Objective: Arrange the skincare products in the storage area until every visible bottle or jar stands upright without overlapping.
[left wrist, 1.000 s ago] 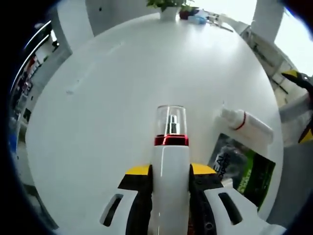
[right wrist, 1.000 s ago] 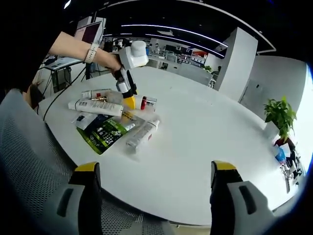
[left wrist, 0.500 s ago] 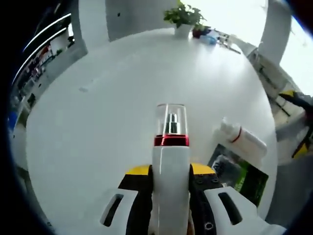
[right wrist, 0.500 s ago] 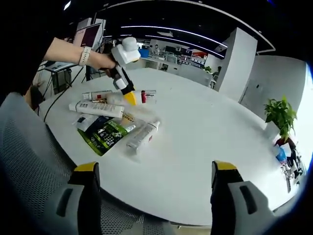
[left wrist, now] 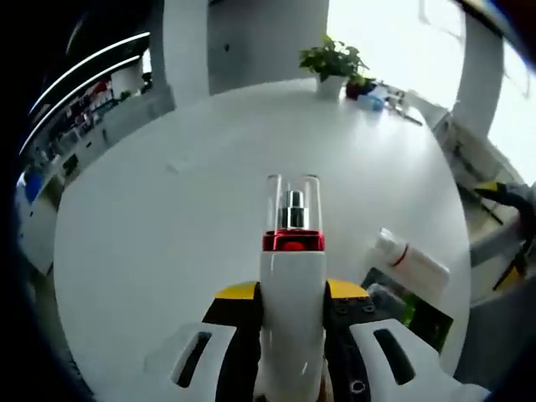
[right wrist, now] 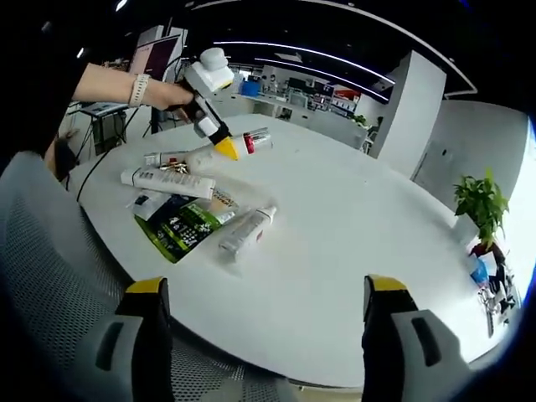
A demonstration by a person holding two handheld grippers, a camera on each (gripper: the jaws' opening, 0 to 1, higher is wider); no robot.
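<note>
My left gripper point(left wrist: 291, 295) is shut on a white pump bottle point(left wrist: 291, 293) with a red collar and clear cap, held lifted over the white table point(left wrist: 167, 226). In the right gripper view that same left gripper point(right wrist: 219, 144) holds the pump bottle point(right wrist: 251, 140) above the table, nearly level. Below it lie several white tubes point(right wrist: 167, 180), a green sachet point(right wrist: 180, 229) and a white bottle point(right wrist: 245, 229) on its side. The lying white bottle point(left wrist: 410, 260) and green sachet point(left wrist: 423, 314) also sit at lower right in the left gripper view. My right gripper point(right wrist: 264, 331) is open, far from the products.
A potted plant point(left wrist: 333, 67) and small items stand at the table's far side. A grey mesh chair point(right wrist: 50, 276) sits at the table's near edge. A person's arm with a wristband point(right wrist: 138, 88) reaches in from the left.
The left gripper has lifted the pump bottle higher off the table and tipped it toward level. The right gripper has stayed still.
</note>
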